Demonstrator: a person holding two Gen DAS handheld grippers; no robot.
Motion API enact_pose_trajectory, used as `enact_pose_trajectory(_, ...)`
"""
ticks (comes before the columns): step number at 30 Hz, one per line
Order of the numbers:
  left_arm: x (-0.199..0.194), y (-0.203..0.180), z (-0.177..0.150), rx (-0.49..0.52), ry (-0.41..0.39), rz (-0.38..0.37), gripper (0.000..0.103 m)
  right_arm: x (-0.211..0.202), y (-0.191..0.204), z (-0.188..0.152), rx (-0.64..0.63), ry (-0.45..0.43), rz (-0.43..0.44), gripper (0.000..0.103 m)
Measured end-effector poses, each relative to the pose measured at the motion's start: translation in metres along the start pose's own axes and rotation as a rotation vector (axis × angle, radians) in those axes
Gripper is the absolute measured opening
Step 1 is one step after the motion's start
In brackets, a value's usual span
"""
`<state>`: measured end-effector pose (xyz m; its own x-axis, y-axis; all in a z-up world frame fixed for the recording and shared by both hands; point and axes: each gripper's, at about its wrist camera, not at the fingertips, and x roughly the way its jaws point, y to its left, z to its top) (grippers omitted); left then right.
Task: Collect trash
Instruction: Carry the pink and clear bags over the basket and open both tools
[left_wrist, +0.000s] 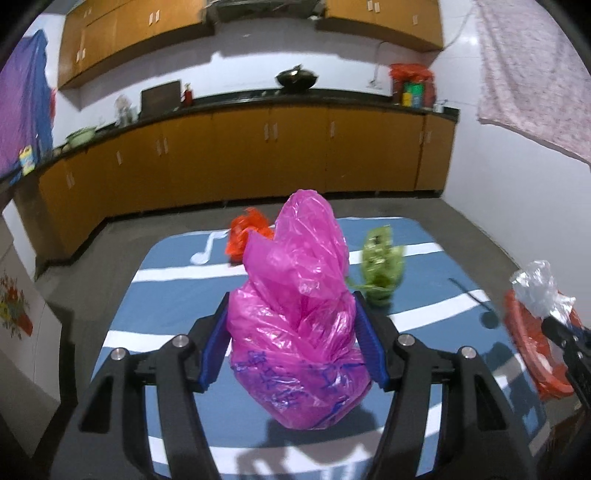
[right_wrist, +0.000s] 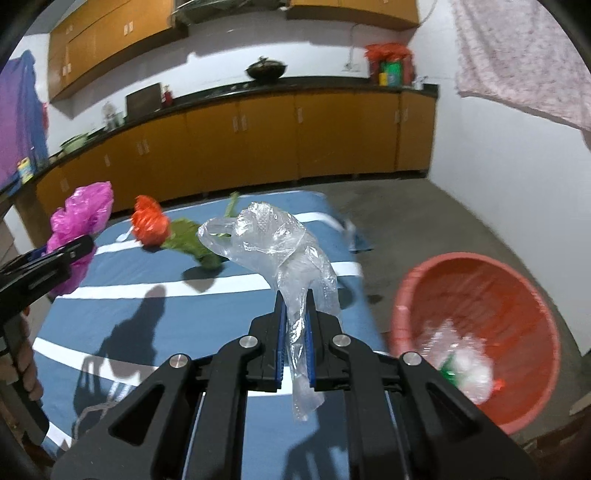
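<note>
My left gripper (left_wrist: 291, 314) is shut on a bulging pink plastic bag (left_wrist: 295, 317) and holds it above the blue striped table (left_wrist: 173, 295). The pink bag also shows at the left of the right wrist view (right_wrist: 83, 218). My right gripper (right_wrist: 295, 314) is shut on a crumpled clear plastic bag (right_wrist: 273, 240), held above the table's right part. An orange bag (right_wrist: 149, 221) and a green bag (right_wrist: 192, 243) lie on the table's far side; both show in the left wrist view, orange (left_wrist: 245, 230) and green (left_wrist: 382, 262).
A red basin (right_wrist: 480, 280) stands on the floor right of the table, with clear and white trash inside. It shows at the right edge of the left wrist view (left_wrist: 532, 354). Orange cabinets (left_wrist: 258, 155) line the far wall. Grey floor surrounds the table.
</note>
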<state>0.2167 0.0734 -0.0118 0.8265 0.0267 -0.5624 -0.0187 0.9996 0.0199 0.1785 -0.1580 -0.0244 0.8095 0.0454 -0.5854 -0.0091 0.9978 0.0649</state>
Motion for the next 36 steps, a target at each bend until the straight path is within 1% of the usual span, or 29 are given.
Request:
enact_pose_trajectory(3,-0.012,-0.019,0.001,0.020,-0.010,-0.026,0.061,-0.010,-0.017,-0.001,0.015,-0.014,-0.039,0.010)
enact_pose_trajectory(9,-0.024,-0.050,0.003,0.044,-0.013,-0.082,0.061,-0.027,-0.051,-0.007,0.042,-0.031,-0.106,0.009)
enact_pose_trajectory(19,-0.032,-0.102,0.001,0.091,-0.014,-0.165,0.061,-0.044,-0.089,-0.012,0.056,-0.056,-0.205,0.009)
enact_pose_trajectory(27,-0.034,-0.142,-0.003,0.128,-0.003,-0.234,0.061,-0.047,-0.112,-0.013,0.086,-0.057,-0.252,0.009)
enact_pose_trajectory(36,-0.031,-0.173,-0.007,0.161,0.016,-0.286,0.061,-0.045,-0.131,-0.020,0.118,-0.045,-0.278,0.009)
